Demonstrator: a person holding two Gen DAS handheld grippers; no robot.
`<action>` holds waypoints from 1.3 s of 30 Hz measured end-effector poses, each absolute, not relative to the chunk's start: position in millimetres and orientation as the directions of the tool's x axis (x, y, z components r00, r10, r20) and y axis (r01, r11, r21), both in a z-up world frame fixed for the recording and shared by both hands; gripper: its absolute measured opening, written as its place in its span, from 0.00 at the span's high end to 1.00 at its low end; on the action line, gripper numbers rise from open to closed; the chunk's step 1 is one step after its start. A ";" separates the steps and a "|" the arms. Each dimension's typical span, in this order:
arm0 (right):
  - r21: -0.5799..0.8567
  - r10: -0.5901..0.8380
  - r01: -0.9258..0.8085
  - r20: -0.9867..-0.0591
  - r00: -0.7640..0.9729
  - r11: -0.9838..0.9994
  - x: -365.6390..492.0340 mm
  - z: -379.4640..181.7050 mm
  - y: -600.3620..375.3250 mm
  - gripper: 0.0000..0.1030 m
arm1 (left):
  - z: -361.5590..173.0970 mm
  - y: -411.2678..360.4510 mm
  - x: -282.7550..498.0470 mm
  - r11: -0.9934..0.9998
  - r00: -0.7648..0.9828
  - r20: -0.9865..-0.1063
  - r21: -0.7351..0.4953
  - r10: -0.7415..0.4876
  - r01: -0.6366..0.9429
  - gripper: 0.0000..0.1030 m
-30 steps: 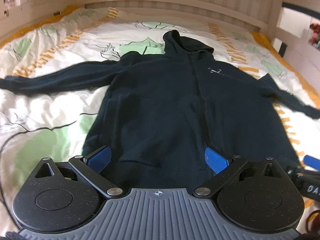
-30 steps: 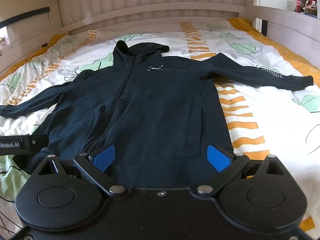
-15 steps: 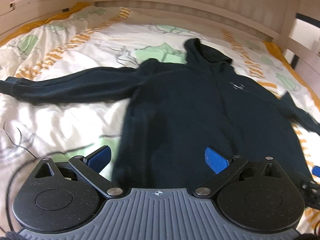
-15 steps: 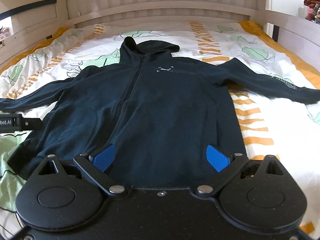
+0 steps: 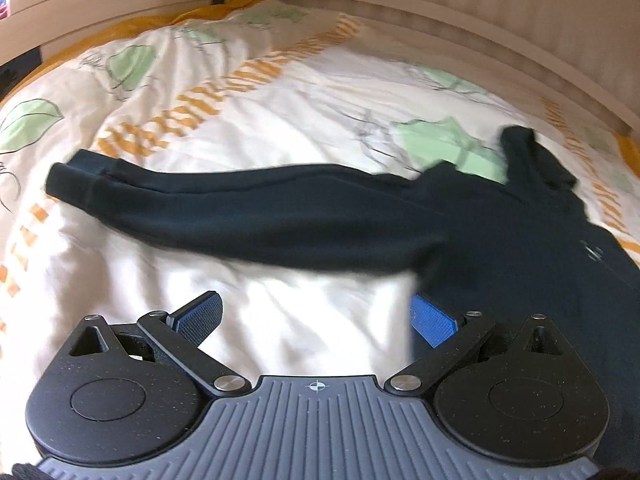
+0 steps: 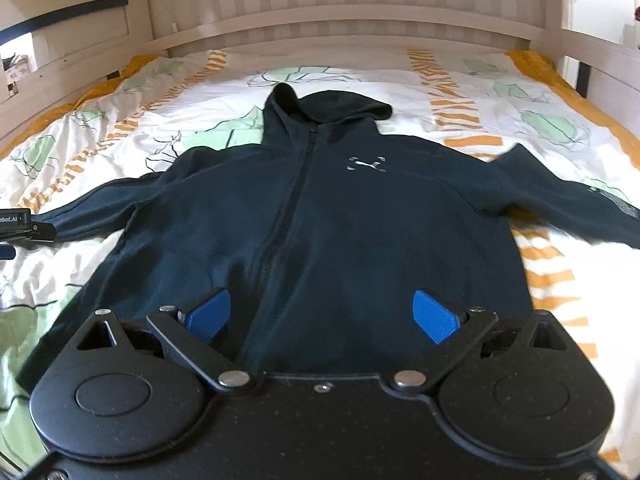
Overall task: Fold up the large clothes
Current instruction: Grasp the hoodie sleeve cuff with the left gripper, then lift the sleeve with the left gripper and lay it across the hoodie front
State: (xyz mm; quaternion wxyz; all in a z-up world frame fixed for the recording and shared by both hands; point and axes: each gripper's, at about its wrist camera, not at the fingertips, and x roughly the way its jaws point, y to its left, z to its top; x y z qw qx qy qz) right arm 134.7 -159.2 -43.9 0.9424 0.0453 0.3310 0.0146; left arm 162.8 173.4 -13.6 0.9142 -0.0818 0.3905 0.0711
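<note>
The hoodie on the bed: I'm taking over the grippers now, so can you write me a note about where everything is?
Left gripper: open, holding nothing, pointed at the hoodie's outstretched sleeve.
Right gripper: open, holding nothing, above the hoodie's lower front.
Hoodie: dark, zipped, lying flat and face up on the patterned duvet, both sleeves spread, hood toward the headboard.
Done: laid out flat.
Left: all the folding, probably sleeves first.
</note>
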 end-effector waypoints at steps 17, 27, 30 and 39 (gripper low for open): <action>0.147 0.228 -0.175 -0.611 0.758 0.974 227.7 -50.9 -102.3 0.11 | -50.2 313.3 232.2 0.842 0.616 -0.728 -0.101 0.301 -0.530 0.03; 0.177 0.308 -0.254 -0.636 0.708 0.951 292.6 -67.3 -60.4 0.63 | -53.1 340.4 249.1 0.804 0.689 -0.671 -0.233 0.273 -0.546 0.63; 0.188 0.342 -0.290 -0.624 0.703 0.938 305.1 -70.8 -47.4 0.68 | -54.4 347.3 249.3 0.797 0.711 -0.656 -0.275 0.253 -0.537 0.85; 0.233 0.458 -0.398 -0.551 0.697 0.887 339.0 -73.7 -1.3 0.71 | -29.0 343.0 244.3 0.833 0.784 -0.583 -0.310 0.214 -0.458 0.91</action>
